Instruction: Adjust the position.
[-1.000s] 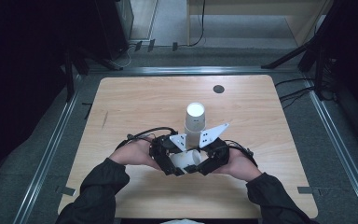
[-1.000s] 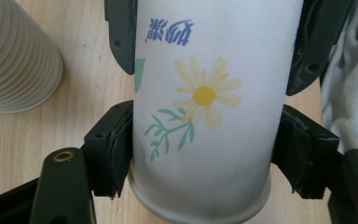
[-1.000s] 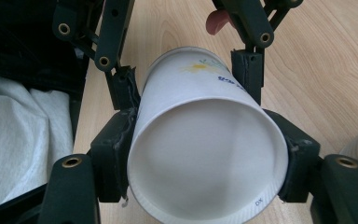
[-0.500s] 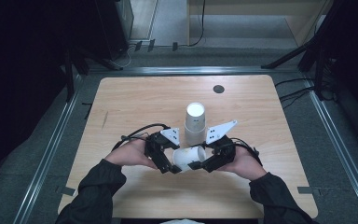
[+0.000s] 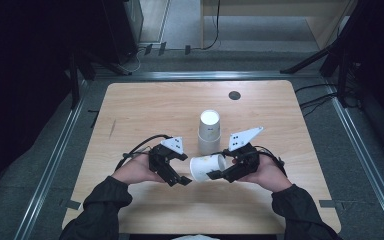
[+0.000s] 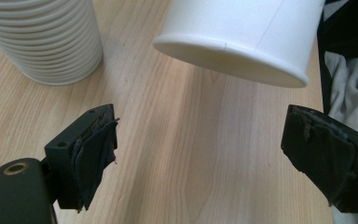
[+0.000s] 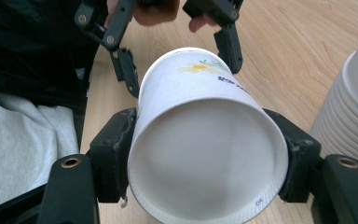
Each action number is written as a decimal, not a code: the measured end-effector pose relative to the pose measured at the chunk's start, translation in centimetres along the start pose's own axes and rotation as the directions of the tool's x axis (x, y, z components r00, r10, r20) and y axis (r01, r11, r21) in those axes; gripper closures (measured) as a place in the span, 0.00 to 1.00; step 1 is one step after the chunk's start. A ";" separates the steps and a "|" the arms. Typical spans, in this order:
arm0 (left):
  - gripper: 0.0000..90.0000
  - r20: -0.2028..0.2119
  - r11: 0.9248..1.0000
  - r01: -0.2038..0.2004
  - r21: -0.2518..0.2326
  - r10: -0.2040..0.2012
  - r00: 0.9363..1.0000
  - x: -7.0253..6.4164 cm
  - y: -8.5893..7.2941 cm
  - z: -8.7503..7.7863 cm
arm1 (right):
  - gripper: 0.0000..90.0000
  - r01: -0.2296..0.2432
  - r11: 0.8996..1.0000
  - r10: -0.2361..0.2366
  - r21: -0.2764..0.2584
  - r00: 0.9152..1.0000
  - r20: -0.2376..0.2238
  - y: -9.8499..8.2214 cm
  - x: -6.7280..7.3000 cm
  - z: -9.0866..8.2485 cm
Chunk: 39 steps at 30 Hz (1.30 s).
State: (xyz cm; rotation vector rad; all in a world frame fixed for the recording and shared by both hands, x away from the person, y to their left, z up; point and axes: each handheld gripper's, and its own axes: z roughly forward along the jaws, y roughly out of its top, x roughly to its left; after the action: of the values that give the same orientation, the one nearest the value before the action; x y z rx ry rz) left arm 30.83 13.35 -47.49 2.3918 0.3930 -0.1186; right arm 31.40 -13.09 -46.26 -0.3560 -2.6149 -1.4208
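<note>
A single white paper cup [image 5: 206, 167] with a flower print lies sideways just above the table, its mouth toward my left gripper and its base toward the right one. My right gripper [image 5: 221, 168] is shut on the cup [image 7: 205, 154], one jaw on each side near the base. My left gripper [image 5: 182, 169] stands a little to the left of the mouth. Its jaws have just opened wide, and nothing is between the pads [image 6: 93, 154]. The cup's rim [image 6: 233, 51] hangs ahead of them. An upside-down stack of paper cups [image 5: 209, 131] stands right behind the held cup.
The wooden table [image 5: 145, 110] has a small dark round hole [image 5: 234, 95] at the back right. The cup stack [image 6: 46, 37] stands close to both grippers. Metal rails run along the table's sides, with dark floor and cables beyond.
My left gripper has let go of the cup, opened and drawn away to the left. The right gripper keeps hold of the cup, which now lies with its mouth to the left.
</note>
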 end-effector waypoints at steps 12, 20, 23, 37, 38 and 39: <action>0.12 0.005 0.999 -0.035 -0.016 0.035 0.999 -0.5 0.1 1.3 | 0.38 0.003 1.000 -0.003 -0.009 1.000 -0.030 0.3 0.1 0.4; 0.12 0.045 0.997 -0.042 -0.069 0.046 0.998 -0.8 0.6 1.6 | 0.38 0.001 1.000 -0.001 -0.013 0.999 -0.034 0.4 0.0 0.5; 0.13 0.055 0.995 -0.048 -0.092 0.054 0.997 -0.9 0.7 1.6 | 0.38 0.002 1.000 -0.003 -0.025 0.999 -0.047 0.5 0.1 0.7; 0.30 0.071 0.988 -0.066 -0.140 0.077 0.994 -0.8 0.6 0.7 | 0.39 -0.003 0.999 0.000 -0.041 0.998 -0.070 0.7 0.2 0.8; 0.30 0.069 0.988 -0.068 -0.139 0.078 0.995 -0.8 0.6 0.7 | 0.39 -0.001 0.999 -0.002 -0.039 0.997 -0.071 0.7 0.2 0.8; 0.30 0.070 0.989 -0.069 -0.132 0.079 0.994 -0.7 0.6 0.6 | 0.39 0.000 0.999 -0.003 -0.037 0.998 -0.069 0.7 0.2 0.9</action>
State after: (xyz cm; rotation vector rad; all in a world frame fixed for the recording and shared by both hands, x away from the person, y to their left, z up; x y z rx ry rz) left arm 30.32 12.33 -47.47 2.2636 0.2680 -0.1447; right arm 31.39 -11.98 -46.14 -0.3036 -2.5378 -1.4566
